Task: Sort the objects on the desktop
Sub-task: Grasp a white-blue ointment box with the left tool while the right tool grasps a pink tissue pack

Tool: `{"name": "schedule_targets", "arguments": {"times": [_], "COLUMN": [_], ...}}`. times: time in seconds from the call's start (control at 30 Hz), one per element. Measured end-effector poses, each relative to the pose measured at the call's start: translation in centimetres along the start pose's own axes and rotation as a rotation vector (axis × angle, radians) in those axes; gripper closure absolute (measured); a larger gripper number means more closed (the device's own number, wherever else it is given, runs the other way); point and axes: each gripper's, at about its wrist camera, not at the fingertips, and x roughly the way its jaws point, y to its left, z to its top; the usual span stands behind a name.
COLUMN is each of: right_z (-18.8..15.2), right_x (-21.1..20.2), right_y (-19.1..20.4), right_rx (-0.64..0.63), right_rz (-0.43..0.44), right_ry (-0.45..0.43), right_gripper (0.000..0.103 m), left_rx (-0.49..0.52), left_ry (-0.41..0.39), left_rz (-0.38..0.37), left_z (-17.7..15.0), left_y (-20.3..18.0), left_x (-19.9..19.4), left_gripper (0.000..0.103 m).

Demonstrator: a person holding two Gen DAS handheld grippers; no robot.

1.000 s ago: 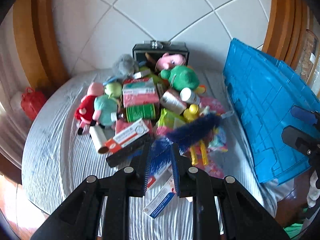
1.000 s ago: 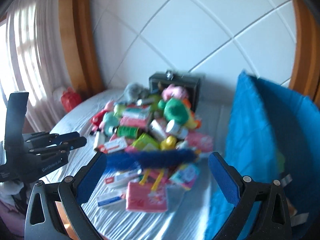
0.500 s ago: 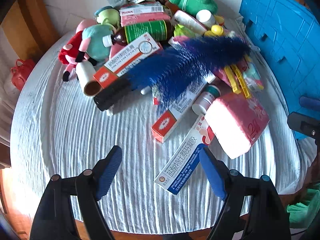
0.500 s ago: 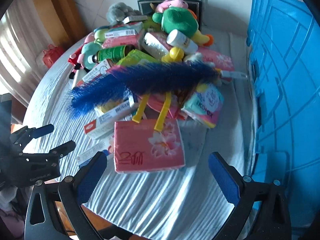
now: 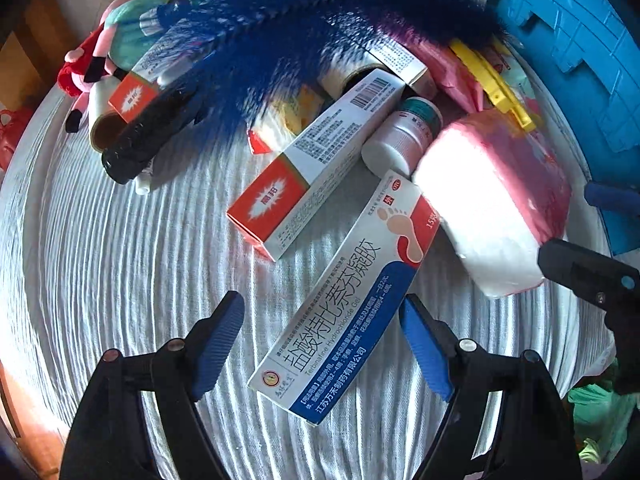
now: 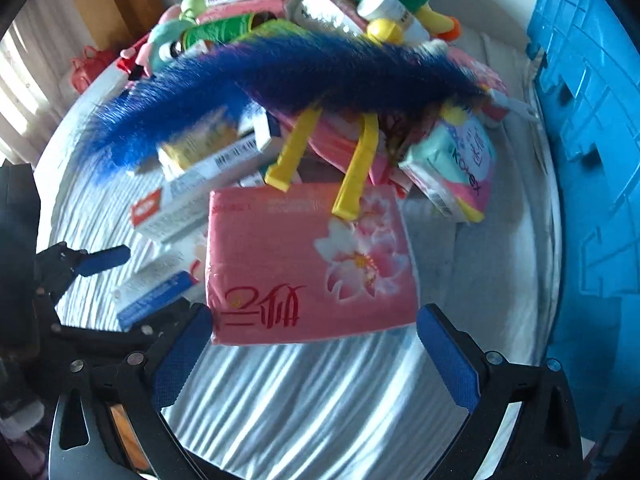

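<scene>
The desk wears a white ribbed cloth, and a blue crate stands along its right edge. A heap of toys, boxes and bottles fills the far half, with a blue duster lying across its top. At the heap's near side, towards the right edge, lies a pink tissue pack (flower print up). The right gripper hovers just before it, fingers spread wide and holding nothing. Left of the pack, a white-and-blue box points towards the near edge, its near end between the left gripper and its wide-open, empty fingers. Behind it lie a red-and-white box and a small white bottle.
</scene>
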Motion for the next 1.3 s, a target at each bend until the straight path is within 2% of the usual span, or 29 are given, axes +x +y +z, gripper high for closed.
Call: {"name": "schedule_targets", "arguments": {"times": [0.1, 0.13, 0.23, 0.3, 0.33, 0.37, 0.43, 0.5, 0.53, 0.57, 0.63, 0.8, 0.87, 0.97, 1.2, 1.3], "right_z": [-1.2, -1.7, -2.5, -2.6, -2.4, -2.2, -1.6, -0.9, -0.5, 0.0, 0.8, 2.7, 3.1, 3.2, -0.3, -0.8], "right_x": [0.0, 0.0, -0.2, -0.5, -0.7, -1.0, -1.3, -1.4, -1.5, -1.4, -0.9, 1.1, 1.9, 2.2, 1.4, 1.1], "right_y": [-2.8, -3.9, -5.0, -4.3, -4.1, -4.1, -4.1, -4.1, -4.1, -4.0, -3.9, -3.4, -3.1, -2.8, -5.6, -6.1], "right_rx": [0.029, 0.050, 0.062, 0.051, 0.058, 0.084, 0.131, 0.153, 0.165, 0.176, 0.204, 0.286, 0.307, 0.307, 0.381, 0.393], "right_rz": [-0.091, -0.094, -0.026, -0.035, -0.018, 0.019, 0.069, 0.073, 0.068, 0.068, 0.068, 0.027, -0.047, -0.095, -0.051, -0.024], "right_ry": [0.035, 0.048, 0.081, 0.070, 0.062, 0.051, 0.040, 0.032, 0.028, 0.027, 0.028, 0.033, 0.035, 0.019, 0.060, 0.057], "right_gripper": [0.000, 0.000, 0.001, 0.001, 0.001, 0.001, 0.000, 0.000, 0.000, 0.000, 0.000, 0.000, 0.000, 0.000, 0.000, 0.000], "left_rx": [-0.042, -0.054, -0.045, -0.043, -0.019, 0.005, 0.006, 0.018, 0.020, 0.017, 0.002, -0.023, -0.035, -0.026, 0.046, 0.065], "left_ry": [0.000, 0.002, -0.011, -0.008, 0.005, 0.017, 0.027, 0.006, -0.005, -0.010, -0.018, -0.034, -0.032, -0.035, -0.036, -0.031], "left_rz": [-0.001, 0.002, 0.044, 0.033, 0.029, 0.028, 0.025, 0.021, 0.017, 0.008, -0.031, -0.036, -0.054, -0.075, -0.091, -0.085], "left_z": [0.0, 0.0, 0.0, 0.2, 0.3, 0.3, 0.4, 0.5, 0.6, 0.8, 1.1, 2.4, 3.0, 4.0, 4.5, 4.6], "left_y": [0.5, 0.6, -0.1, -0.4, -0.8, -1.2, -1.3, -1.5, -1.5, -1.4, -1.2, -0.1, 0.2, 0.2, -0.7, -0.9], "left_x": [0.4, 0.6, 0.7, 0.8, 1.1, 1.3, 1.3, 0.7, 0.3, 0.0, -0.3, -0.5, -0.5, -0.5, -0.8, -1.0], "left_gripper": [0.023, 0.024, 0.022, 0.016, 0.007, 0.002, 0.002, 0.019, 0.040, 0.051, 0.053, 0.053, 0.053, 0.053, 0.053, 0.053]}}
